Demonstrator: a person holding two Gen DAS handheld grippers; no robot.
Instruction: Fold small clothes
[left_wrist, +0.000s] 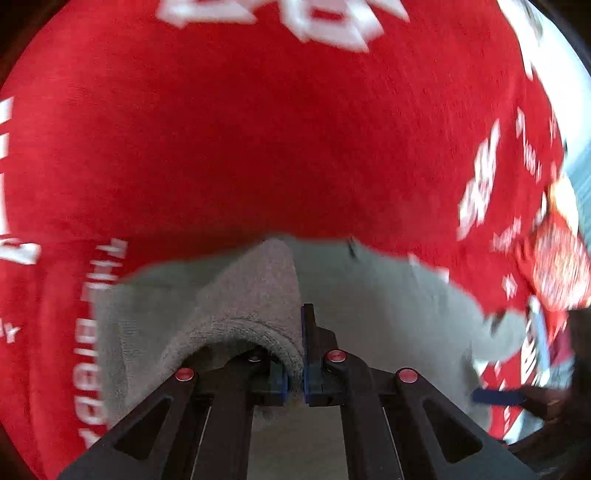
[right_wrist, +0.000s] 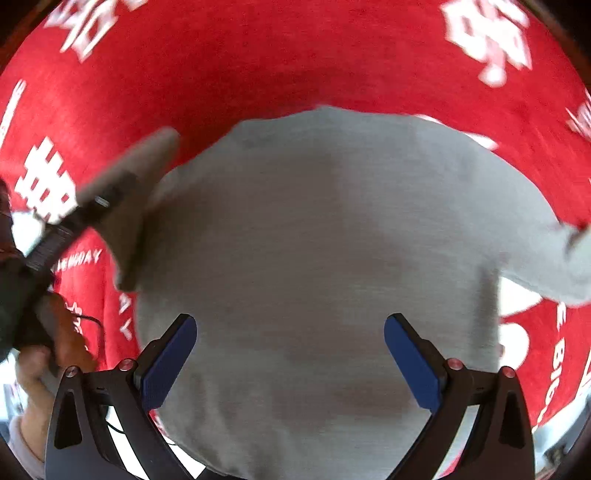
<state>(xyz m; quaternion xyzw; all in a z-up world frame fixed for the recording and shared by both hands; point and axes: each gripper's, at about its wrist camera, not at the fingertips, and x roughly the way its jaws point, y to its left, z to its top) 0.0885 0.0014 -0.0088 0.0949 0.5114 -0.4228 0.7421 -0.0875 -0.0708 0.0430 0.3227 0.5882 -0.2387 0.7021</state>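
A small grey fleece garment (right_wrist: 314, 240) lies spread on a red cloth with white print (right_wrist: 295, 55). My left gripper (left_wrist: 294, 373) is shut on a fold of the grey garment (left_wrist: 251, 302), which drapes over its left finger. In the right wrist view the left gripper (right_wrist: 99, 206) shows at the left, lifting a flap of the garment. My right gripper (right_wrist: 290, 358) is open and empty, hovering over the garment's near part, its blue pads (right_wrist: 168, 363) spread wide. One sleeve (right_wrist: 576, 258) sticks out to the right.
The red printed cloth (left_wrist: 258, 129) covers the surface all around. The person's hand (right_wrist: 33, 373) and a black cable (right_wrist: 88, 317) show at the left edge. A pale surface edge (left_wrist: 576, 110) lies at the far right.
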